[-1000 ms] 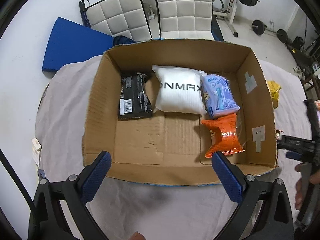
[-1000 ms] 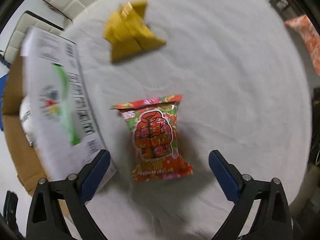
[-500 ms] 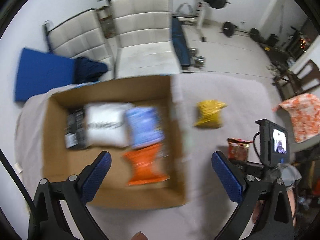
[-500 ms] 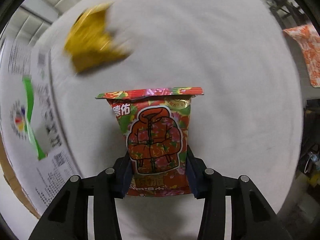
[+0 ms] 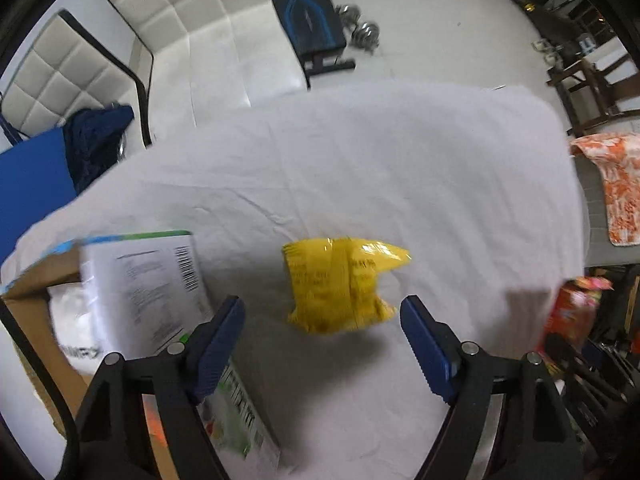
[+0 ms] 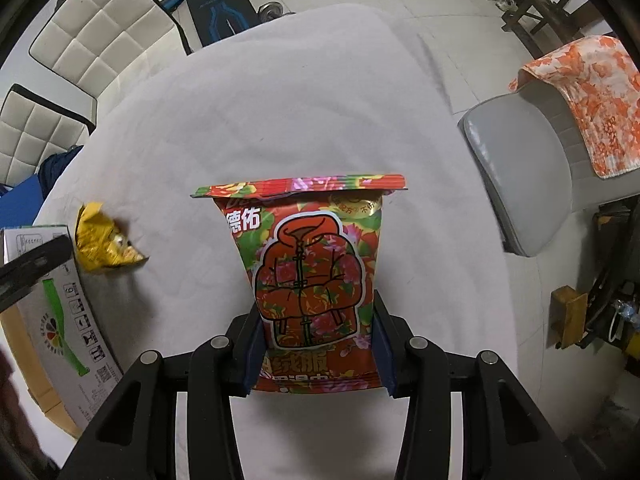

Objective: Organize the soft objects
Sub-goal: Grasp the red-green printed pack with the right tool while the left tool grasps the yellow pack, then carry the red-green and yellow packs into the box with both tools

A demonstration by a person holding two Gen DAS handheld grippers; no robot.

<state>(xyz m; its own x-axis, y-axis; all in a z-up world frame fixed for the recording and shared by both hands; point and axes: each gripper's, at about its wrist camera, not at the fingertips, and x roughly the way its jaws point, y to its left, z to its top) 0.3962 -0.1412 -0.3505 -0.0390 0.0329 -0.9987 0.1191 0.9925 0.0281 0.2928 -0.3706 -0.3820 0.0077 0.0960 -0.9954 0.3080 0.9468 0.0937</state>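
While the right tool (image 6: 318, 344) is clamped on the lower part of the red flowered packet (image 6: 312, 276), holding it upright above the white-covered tabletop (image 6: 304, 92), the left tool (image 5: 320, 340) hangs with its blue fingers (image 5: 216, 344) spread wide on either side of the yellow packet (image 5: 340, 284), touching nothing. Taking the cardboard box (image 5: 28, 292) as the landmark, the yellow packet lies on the cloth just to the right of the box's printed white flap (image 5: 144, 280), and the red flowered packet is further right again, well apart from the box. Inside the box only a white soft pack (image 5: 72, 320) and a scrap of something orange (image 5: 154, 424) can be made out in the blurred left view, so some sorting looks done already. What seems left is to carry the gripped packet over the box wall and let it go inside, then close on the yellow one and bring it in too. Whether other soft things wait elsewhere cannot be told.
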